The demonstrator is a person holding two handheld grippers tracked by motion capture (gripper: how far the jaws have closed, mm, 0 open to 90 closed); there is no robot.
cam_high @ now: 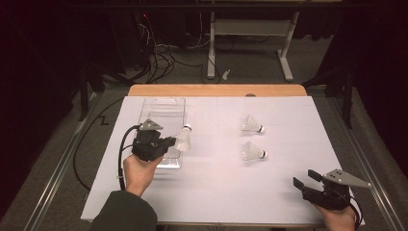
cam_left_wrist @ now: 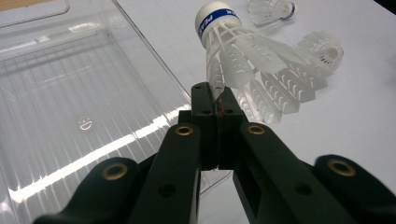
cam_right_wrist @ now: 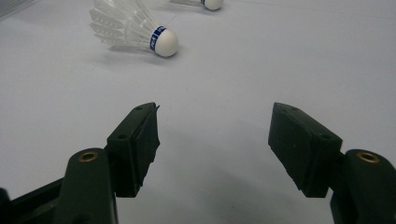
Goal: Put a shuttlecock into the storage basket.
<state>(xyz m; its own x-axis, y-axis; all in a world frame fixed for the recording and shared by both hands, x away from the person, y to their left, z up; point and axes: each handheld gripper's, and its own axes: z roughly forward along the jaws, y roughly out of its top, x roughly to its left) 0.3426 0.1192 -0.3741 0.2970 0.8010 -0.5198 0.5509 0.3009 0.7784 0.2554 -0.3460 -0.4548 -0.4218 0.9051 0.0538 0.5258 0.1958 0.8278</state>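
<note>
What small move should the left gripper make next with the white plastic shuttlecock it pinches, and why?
Probably swing the left gripper sideways over the clear plastic tray, then open. Its jaws are shut on the skirt edge of the white plastic shuttlecock, which hangs beside the tray's rim, above the white table sheet rather than over the tray.

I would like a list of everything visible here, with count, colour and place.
shuttlecock in the fingers: one, white with blue band, pinched by its skirt edge beside the tray
loose shuttlecocks: two, white, lying right of centre on the table
plastic tray: one, clear, empty, left part of the table
table: one, white top, wooden far edge
left gripper: black, shut on the shuttlecock
right gripper: black, open, over the near right corner
</note>
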